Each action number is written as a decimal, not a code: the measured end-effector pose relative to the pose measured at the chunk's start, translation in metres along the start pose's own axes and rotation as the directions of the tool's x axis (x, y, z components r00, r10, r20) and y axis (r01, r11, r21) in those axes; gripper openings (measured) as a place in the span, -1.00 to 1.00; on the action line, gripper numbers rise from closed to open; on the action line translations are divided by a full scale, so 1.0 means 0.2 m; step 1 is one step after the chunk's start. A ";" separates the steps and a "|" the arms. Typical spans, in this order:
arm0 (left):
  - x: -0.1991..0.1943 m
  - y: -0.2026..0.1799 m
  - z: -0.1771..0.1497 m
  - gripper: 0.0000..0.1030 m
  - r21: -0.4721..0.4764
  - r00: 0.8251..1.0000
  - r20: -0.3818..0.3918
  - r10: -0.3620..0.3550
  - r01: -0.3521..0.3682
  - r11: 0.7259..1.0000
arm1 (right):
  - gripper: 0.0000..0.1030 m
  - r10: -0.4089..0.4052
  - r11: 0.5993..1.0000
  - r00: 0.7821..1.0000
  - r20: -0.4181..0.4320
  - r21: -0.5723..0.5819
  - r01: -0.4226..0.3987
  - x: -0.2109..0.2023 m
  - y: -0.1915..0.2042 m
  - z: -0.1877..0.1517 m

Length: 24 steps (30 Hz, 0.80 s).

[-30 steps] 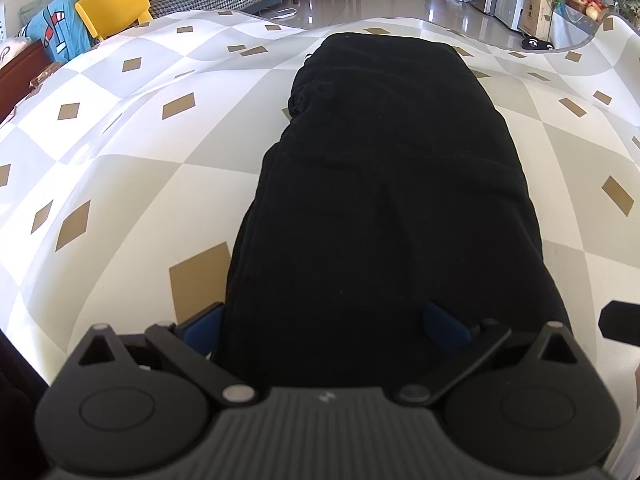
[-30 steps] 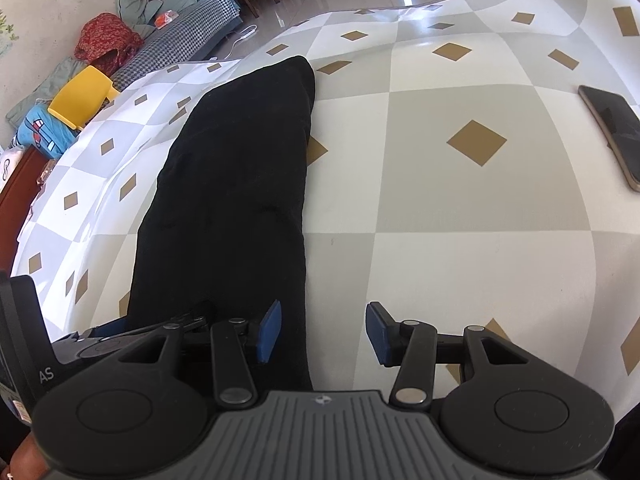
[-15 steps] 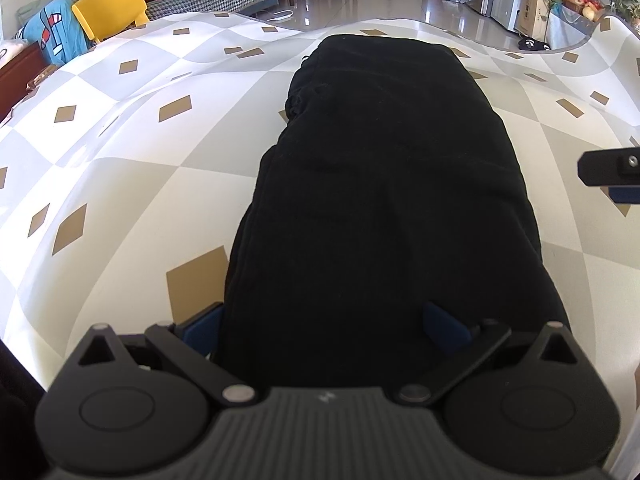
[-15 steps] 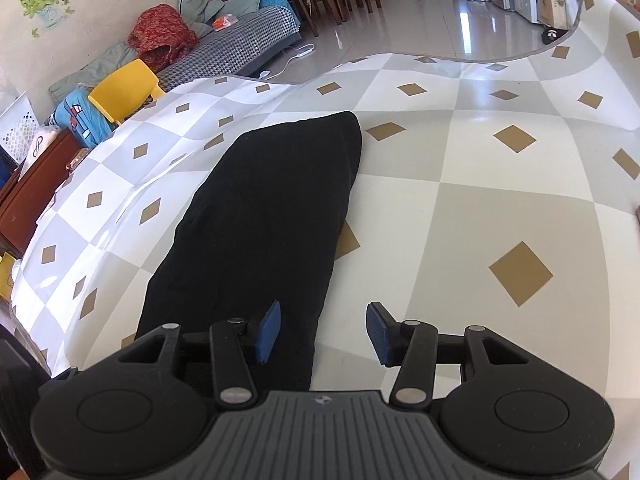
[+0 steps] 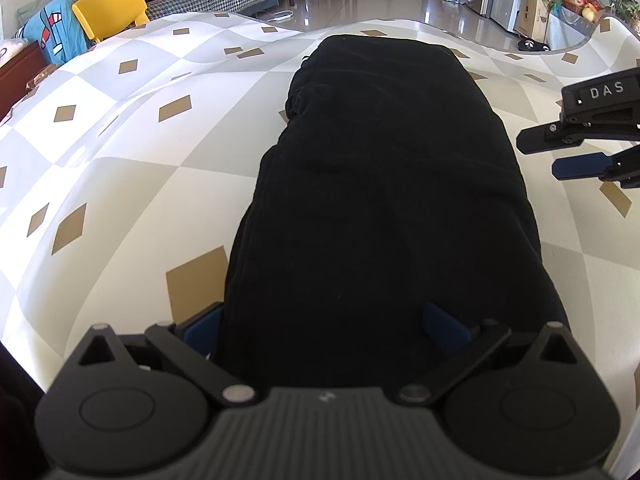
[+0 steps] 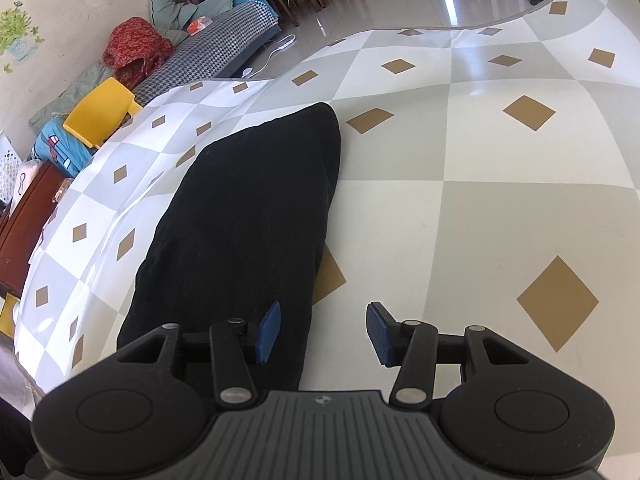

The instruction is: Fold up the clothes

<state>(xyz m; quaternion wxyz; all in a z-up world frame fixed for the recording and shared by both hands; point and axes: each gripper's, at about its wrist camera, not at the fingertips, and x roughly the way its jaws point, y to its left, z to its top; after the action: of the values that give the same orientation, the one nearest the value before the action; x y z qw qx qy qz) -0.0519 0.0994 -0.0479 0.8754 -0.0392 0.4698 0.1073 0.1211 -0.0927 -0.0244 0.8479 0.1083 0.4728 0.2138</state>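
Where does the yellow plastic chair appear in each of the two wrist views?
Left wrist view: yellow plastic chair at upper left, beyond the far edge of the checked mat.
Right wrist view: the chair at the left edge, about a third of the way down.
Shared landmark: long black folded garment on the mat.

The long black garment [image 5: 380, 200] is soft matt cloth with a slightly fuzzy surface. The checked cover of the worktop [image 6: 500, 208] looks smooth and a little glossy. The yellow chair [image 5: 108, 8] looks like smooth plastic.
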 end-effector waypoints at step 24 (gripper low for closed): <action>0.01 0.00 0.01 1.00 0.002 1.000 0.004 -0.004 0.004 1.000 | -0.09 0.032 0.996 0.992 0.126 0.073 -0.042 0.25 -0.03 0.21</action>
<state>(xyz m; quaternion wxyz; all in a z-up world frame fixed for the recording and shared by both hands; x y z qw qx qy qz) -0.0487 0.0997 -0.0492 0.8766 -0.0389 0.4680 0.1051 0.1821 -0.0744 -0.0433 0.8669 0.1622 0.4248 0.2043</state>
